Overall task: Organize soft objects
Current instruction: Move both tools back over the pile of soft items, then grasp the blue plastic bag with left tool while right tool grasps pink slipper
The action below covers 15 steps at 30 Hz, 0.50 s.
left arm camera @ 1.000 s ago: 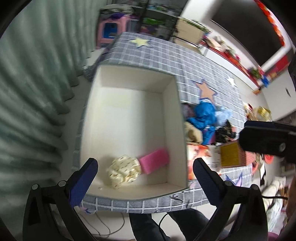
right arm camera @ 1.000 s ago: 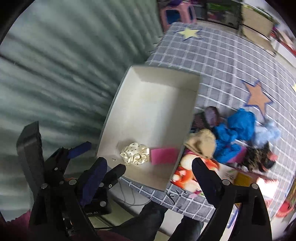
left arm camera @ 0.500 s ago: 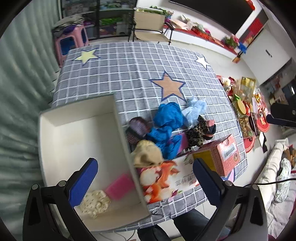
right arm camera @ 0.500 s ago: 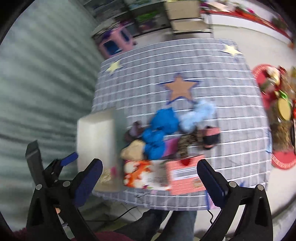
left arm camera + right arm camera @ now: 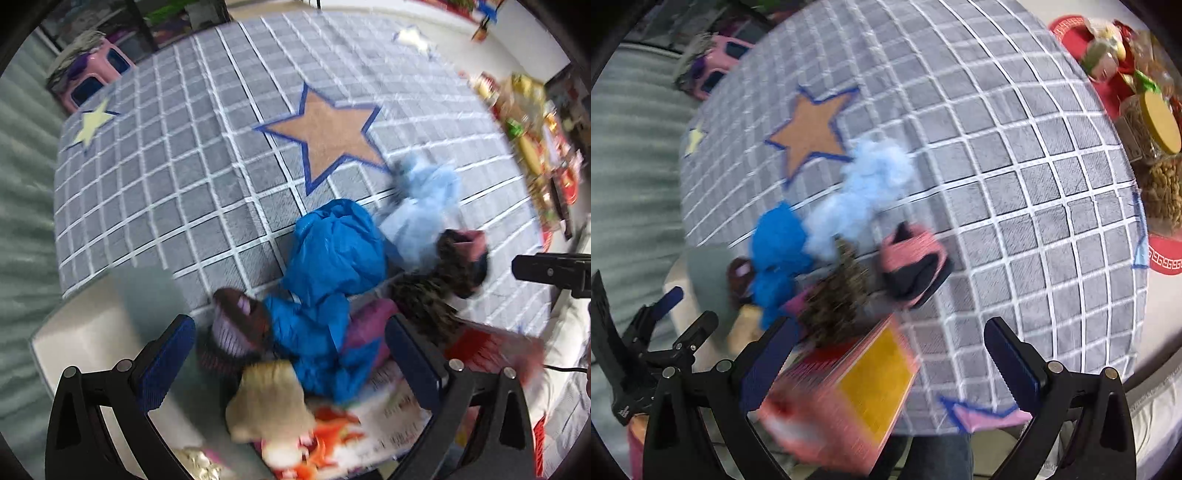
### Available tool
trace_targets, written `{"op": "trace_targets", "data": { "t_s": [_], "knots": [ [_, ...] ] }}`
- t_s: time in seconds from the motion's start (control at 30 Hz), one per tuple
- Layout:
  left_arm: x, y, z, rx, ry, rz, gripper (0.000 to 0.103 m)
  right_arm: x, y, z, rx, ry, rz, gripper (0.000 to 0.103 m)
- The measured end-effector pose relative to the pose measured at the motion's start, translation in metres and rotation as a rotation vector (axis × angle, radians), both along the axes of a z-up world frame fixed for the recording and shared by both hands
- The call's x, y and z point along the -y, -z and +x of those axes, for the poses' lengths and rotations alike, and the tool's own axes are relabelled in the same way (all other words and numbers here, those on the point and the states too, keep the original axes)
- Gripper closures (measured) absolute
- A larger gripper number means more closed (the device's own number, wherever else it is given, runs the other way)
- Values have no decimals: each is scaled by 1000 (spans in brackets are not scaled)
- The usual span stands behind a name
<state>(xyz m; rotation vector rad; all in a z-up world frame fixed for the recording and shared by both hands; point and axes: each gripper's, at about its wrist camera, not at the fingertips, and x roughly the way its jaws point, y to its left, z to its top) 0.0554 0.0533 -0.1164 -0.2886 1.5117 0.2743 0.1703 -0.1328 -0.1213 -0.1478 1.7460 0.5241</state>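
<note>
A heap of soft things lies on the checked cloth: a bright blue cloth, pale blue fluff, a leopard-print piece, a pink and black piece, a brown striped piece and a beige one. My left gripper hangs open over the blue cloth and touches nothing. My right gripper is wide open above a pink box with a yellow face, just in front of the leopard piece. The white storage box stands to the left of the heap.
A fox-print box lies at the table's near edge beside the pink box. The grey checked tablecloth has bare room to the right and behind. Red trays and jars sit off the table's right side. A green curtain hangs left.
Both grippers have swung from above the white box to the right over the heap and come lower. The right jaws have widened a little. Nothing was picked up.
</note>
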Motion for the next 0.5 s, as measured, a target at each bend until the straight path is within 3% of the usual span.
{"op": "trace_targets", "data": {
  "t_s": [0.1, 0.33, 0.5],
  "knots": [
    [0, 23, 15, -46, 2, -10, 0, 4, 25, 9, 24, 7, -63, 0],
    [-4, 56, 34, -113, -39, -22, 1, 1, 67, 11, -53, 15, -32, 0],
    [-1, 76, 39, -170, -51, -44, 14, -15, 84, 6, 1, -79, -86, 0]
  ]
}}
